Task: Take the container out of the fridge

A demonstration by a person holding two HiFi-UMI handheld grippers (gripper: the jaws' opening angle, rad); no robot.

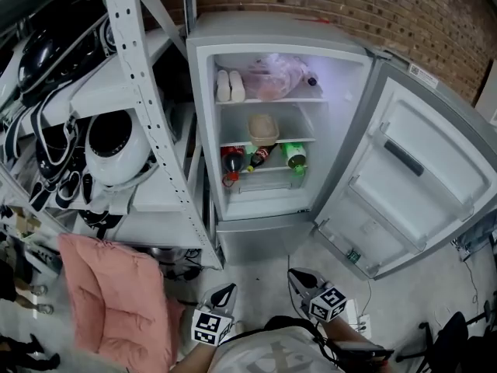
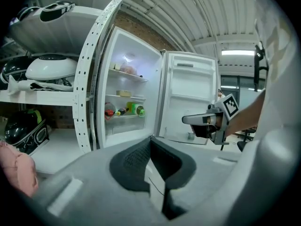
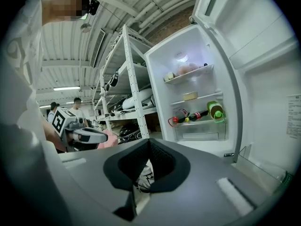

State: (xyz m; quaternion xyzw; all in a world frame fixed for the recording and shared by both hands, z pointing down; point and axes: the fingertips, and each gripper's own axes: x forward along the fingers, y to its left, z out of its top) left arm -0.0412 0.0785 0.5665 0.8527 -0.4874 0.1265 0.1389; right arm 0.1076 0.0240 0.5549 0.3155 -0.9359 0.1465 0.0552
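Storage and test space in an industrial building.
Bare brick wall (image 1: 373,6), corrugated metal ceiling (image 2: 188,13) with tube light (image 2: 237,52), rough concrete floor (image 1: 411,286). White perforated steel racking (image 1: 155,130) loaded with a white domed appliance (image 1: 115,148) and loops of black cable (image 1: 48,107). Small household fridge (image 1: 264,33) standing open beside the racking. Office chair (image 1: 450,340) at the edge. Two people (image 3: 76,108) farther back along the racks.

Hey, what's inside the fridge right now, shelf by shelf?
Top shelf: two white items and a filled plastic bag. Middle shelf: a beige container. Lower shelf: three bottles lying down, one green. The bag's contents and anything behind the bottles are hidden.
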